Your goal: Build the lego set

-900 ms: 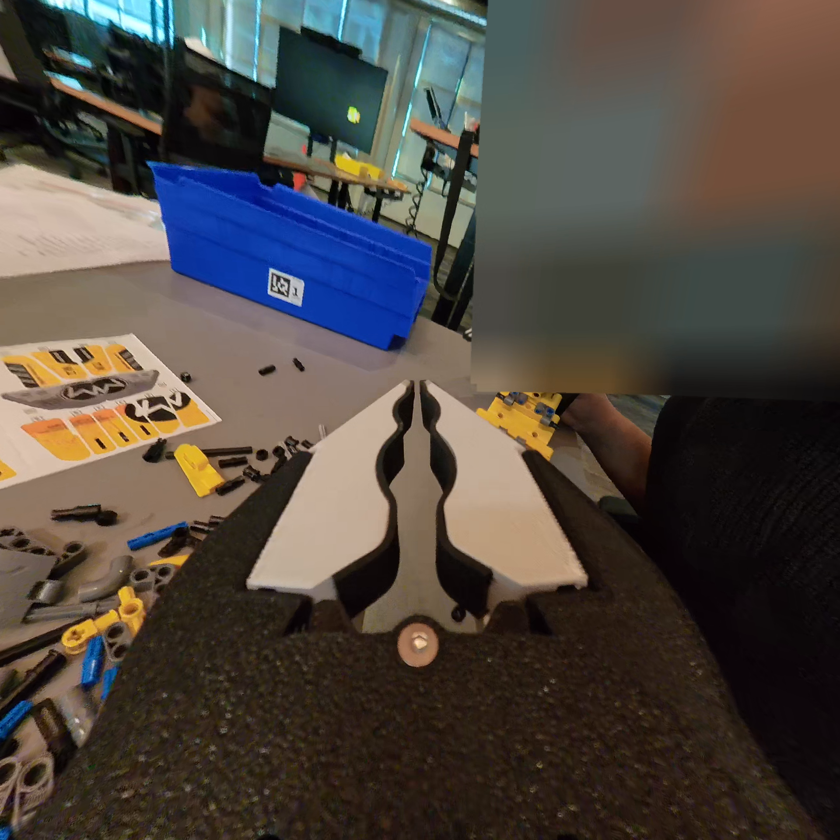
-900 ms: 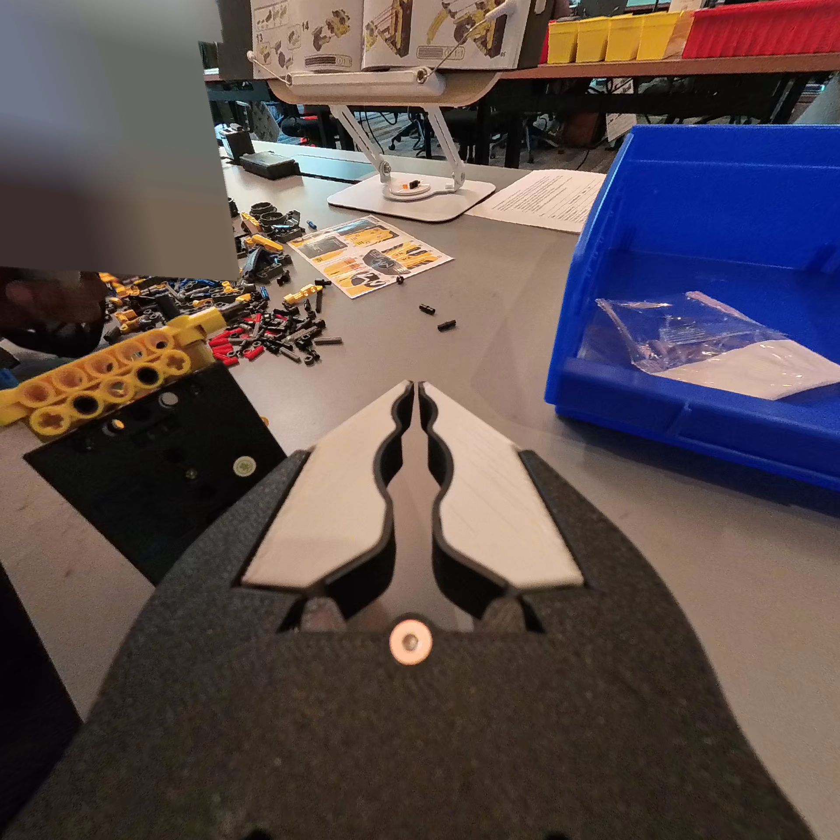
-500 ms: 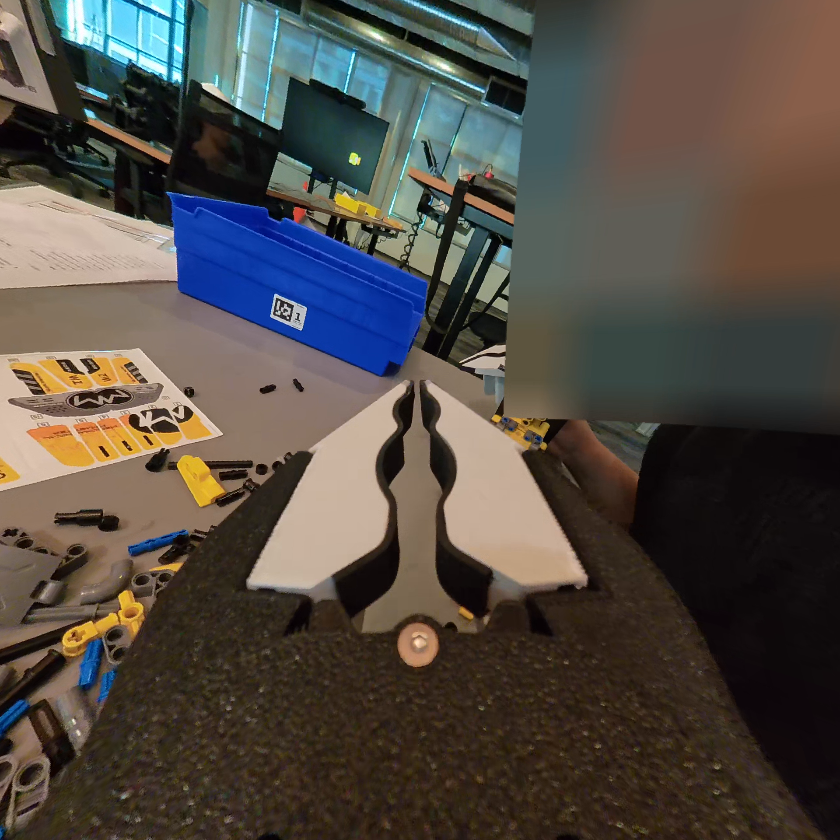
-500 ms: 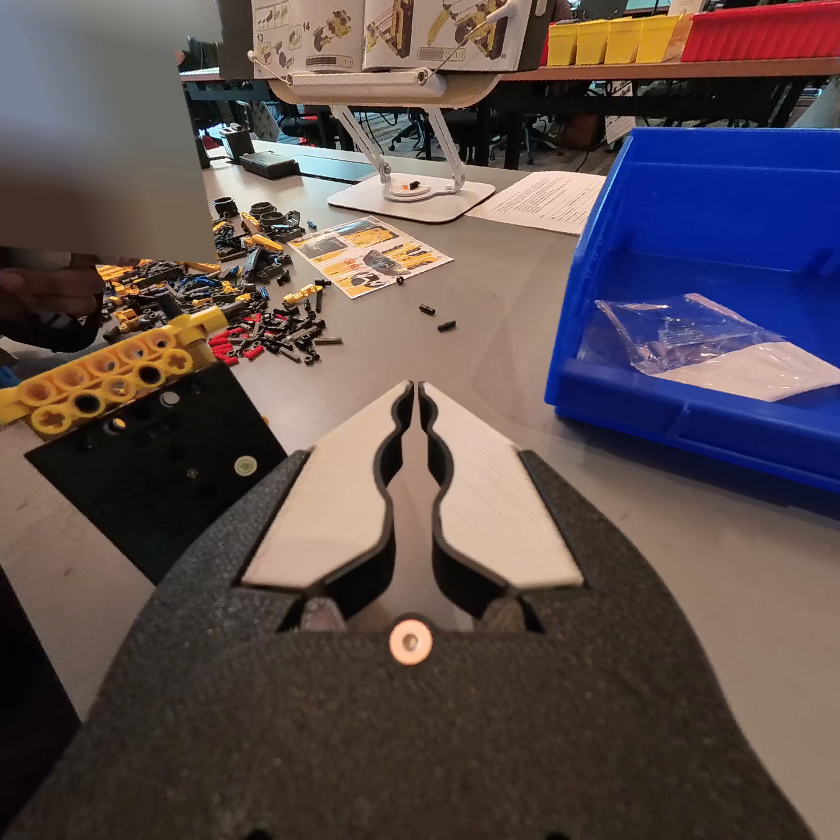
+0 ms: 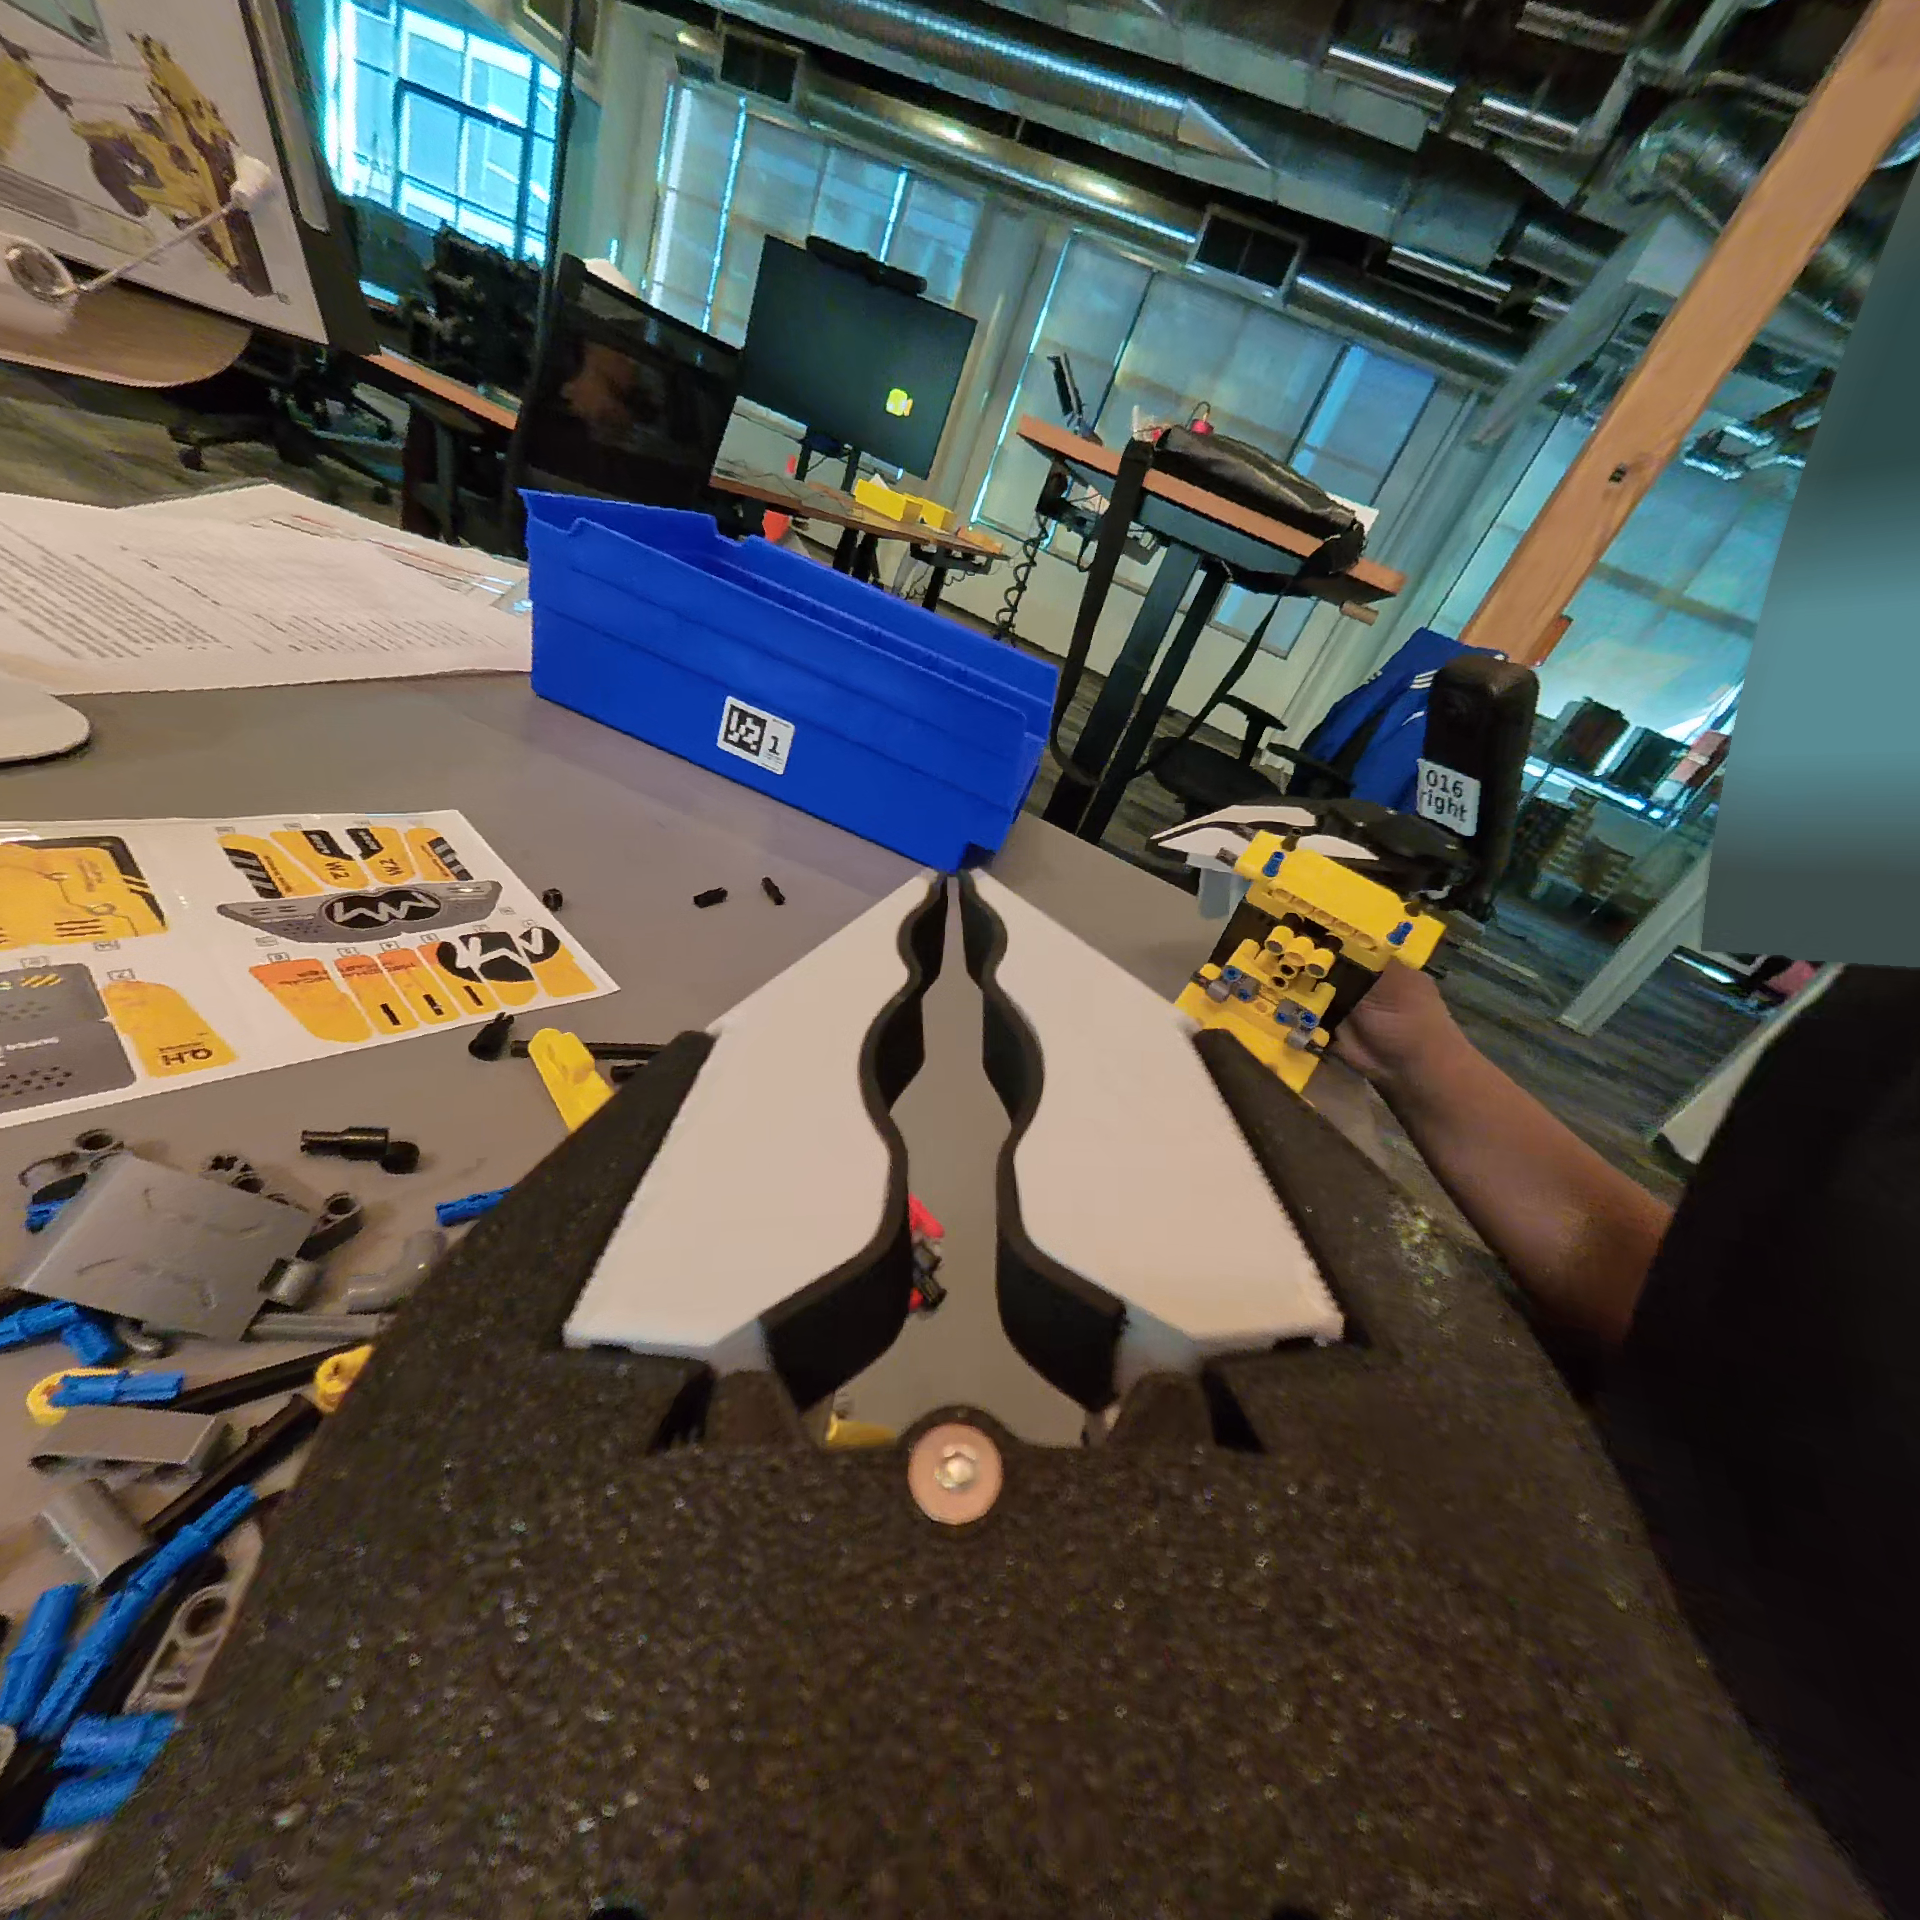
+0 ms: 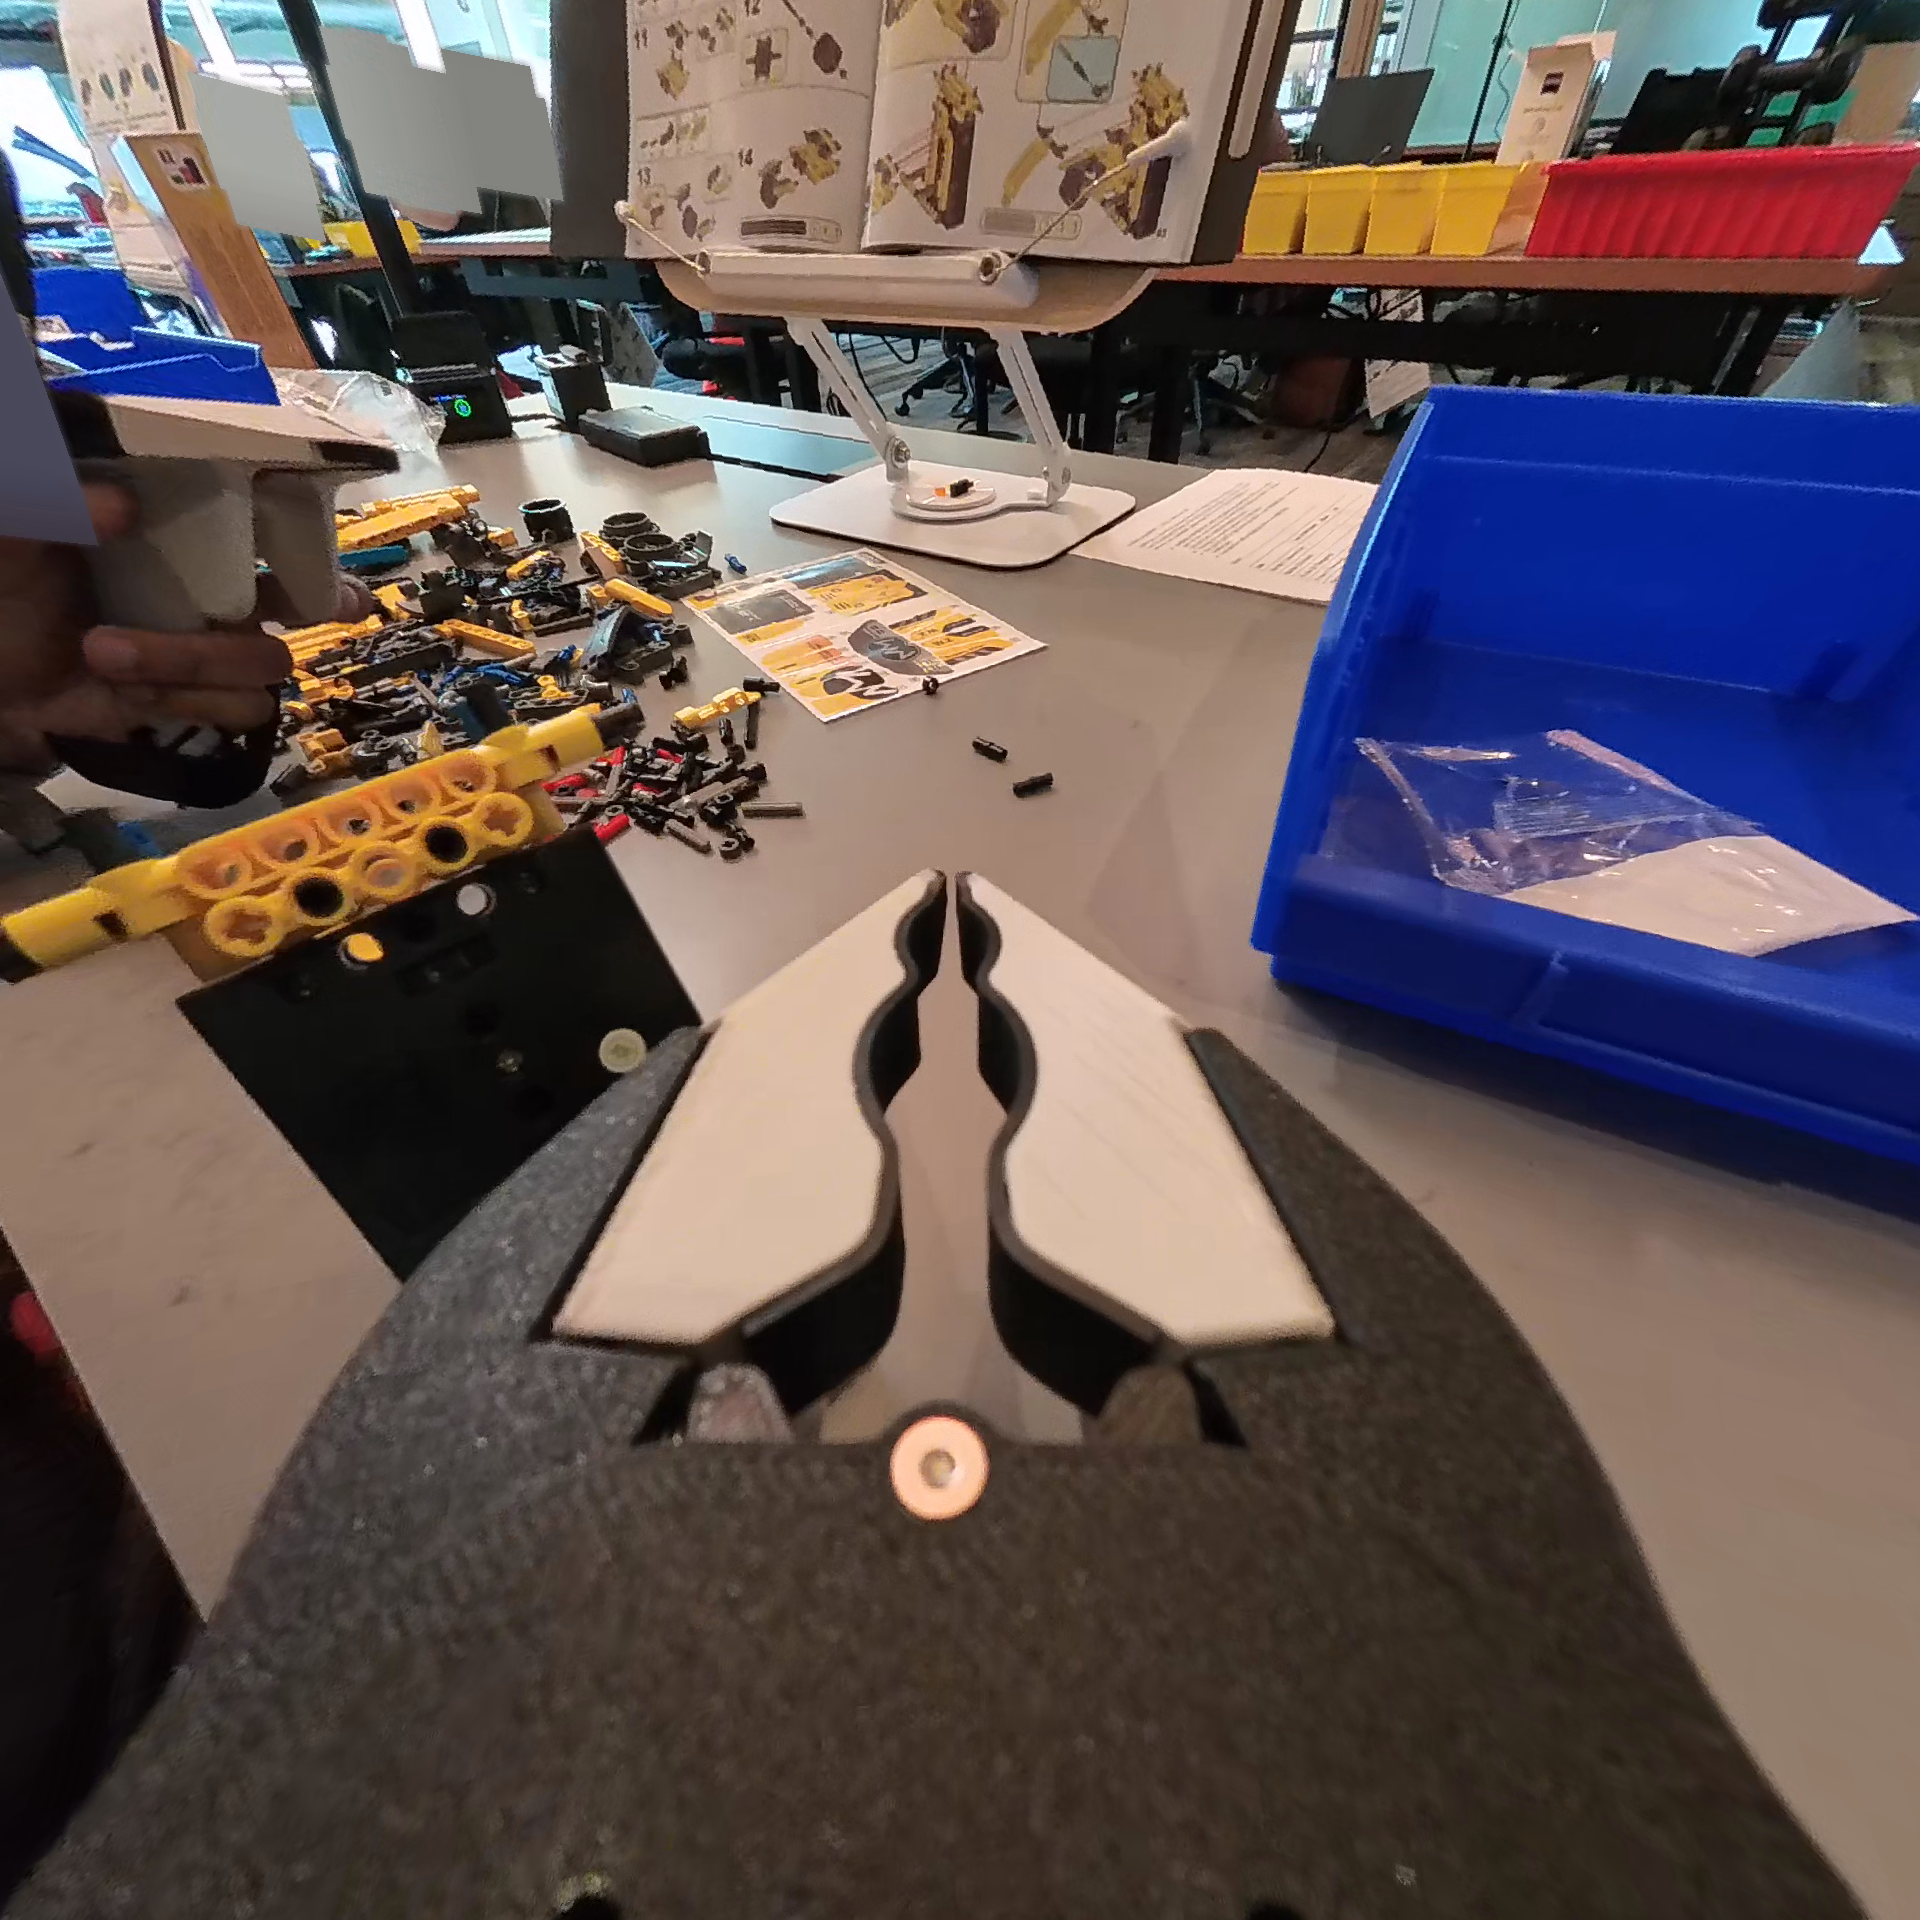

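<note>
My left gripper (image 5: 951, 883) is shut and empty, held above a scatter of loose building parts (image 5: 156, 1299) on the grey table (image 5: 623, 810). Small red and black pins (image 5: 925, 1252) show below, through the gap behind its tips. My right gripper (image 6: 951, 883) is shut and empty above bare table. A yellow and black beam assembly (image 6: 364, 873) sits just left of it. That assembly (image 5: 1309, 956) also shows in the left wrist view, under the right gripper's white fingers (image 5: 1226, 826). The left gripper (image 6: 239, 457), held in a hand, shows at the upper left of the right wrist view.
A blue bin (image 6: 1558, 997) holding a clear plastic bag (image 6: 1558, 821) stands at the right; it also shows in the left wrist view (image 5: 779, 675). A sticker sheet (image 6: 862, 634), a parts pile (image 6: 520, 644), a paper sheet (image 6: 1247, 530) and a booklet stand (image 6: 956, 509) lie farther back.
The left gripper has lifted and tilted up, so the yellow assembly and the right gripper now show in its view. The right gripper barely moved. Both stayed shut.
</note>
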